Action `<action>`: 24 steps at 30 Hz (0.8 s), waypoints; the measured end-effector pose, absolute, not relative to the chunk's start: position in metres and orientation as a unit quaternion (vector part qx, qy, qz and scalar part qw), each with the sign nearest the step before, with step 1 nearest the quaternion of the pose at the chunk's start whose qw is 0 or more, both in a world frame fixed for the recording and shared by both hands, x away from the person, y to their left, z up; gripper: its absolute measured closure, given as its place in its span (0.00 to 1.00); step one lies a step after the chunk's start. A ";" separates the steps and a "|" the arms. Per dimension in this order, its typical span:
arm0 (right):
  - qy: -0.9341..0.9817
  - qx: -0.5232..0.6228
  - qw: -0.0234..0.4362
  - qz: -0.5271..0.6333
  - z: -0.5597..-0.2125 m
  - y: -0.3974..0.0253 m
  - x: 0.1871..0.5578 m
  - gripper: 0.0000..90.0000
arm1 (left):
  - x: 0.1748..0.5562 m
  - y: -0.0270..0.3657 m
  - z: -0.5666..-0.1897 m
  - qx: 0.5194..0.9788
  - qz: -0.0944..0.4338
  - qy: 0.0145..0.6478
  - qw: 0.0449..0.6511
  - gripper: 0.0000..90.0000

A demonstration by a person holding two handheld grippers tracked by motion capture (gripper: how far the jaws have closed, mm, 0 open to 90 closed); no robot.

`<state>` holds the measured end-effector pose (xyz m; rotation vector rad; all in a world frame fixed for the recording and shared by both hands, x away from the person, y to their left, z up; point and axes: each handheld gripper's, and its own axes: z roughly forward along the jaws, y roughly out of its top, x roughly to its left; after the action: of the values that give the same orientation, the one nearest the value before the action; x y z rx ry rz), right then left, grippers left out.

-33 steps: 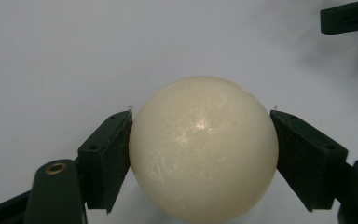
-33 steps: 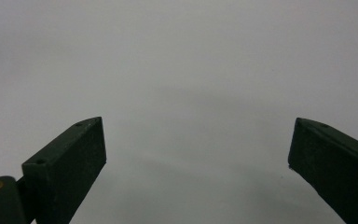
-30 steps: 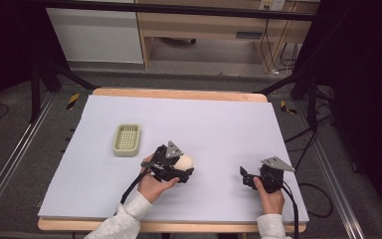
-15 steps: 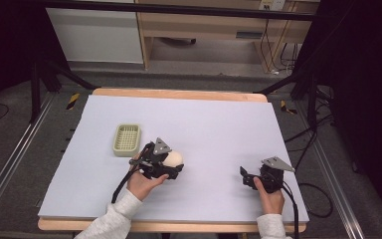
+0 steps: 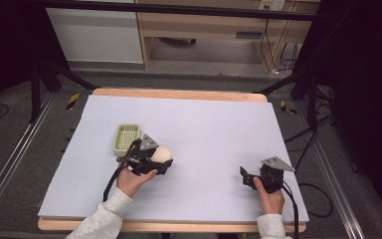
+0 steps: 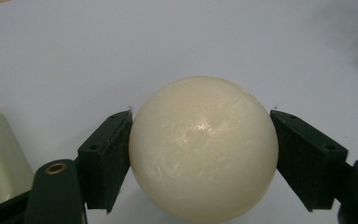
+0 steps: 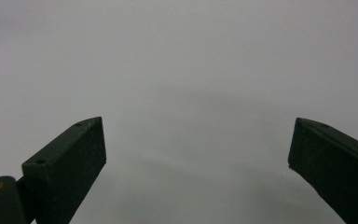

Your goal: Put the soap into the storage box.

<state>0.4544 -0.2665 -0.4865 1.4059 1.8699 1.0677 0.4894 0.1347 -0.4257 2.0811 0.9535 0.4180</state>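
Left gripper [image 5: 151, 160] has carried the ball [image 6: 203, 148] nearer the basket [image 5: 127, 137].

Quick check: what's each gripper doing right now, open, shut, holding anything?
Left gripper: shut on the cream ball, next to the pale green basket.
Right gripper: open, empty, over the table.

The high view looks forward and down from above the near edge of the table [image 5: 219, 124], far enough off to take in all four edges and the floor around it. The left gripper view sits very close, facing along its jaws across the pale top, with the ball [image 6: 203, 149] and a corner of the basket [image 6: 0, 154]; both also appear in the high view near the left edge. The right gripper view looks down closely on bare top.
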 end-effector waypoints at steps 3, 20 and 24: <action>0.698 0.525 0.281 0.398 -0.487 -0.267 0.454 0.05 | 0.492 0.140 -0.424 0.818 0.167 0.380 0.398 0.26; 0.697 0.526 0.280 0.398 -0.487 -0.266 0.455 0.05 | 0.504 0.164 -0.414 0.797 0.178 0.406 0.410 0.26; 0.697 0.526 0.282 0.398 -0.487 -0.266 0.454 0.05 | 0.508 0.171 -0.413 0.792 0.181 0.414 0.411 0.26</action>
<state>0.4545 -0.2663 -0.4866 1.4104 1.8663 1.0651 0.5078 0.1713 -0.4127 1.9927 1.0411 0.4547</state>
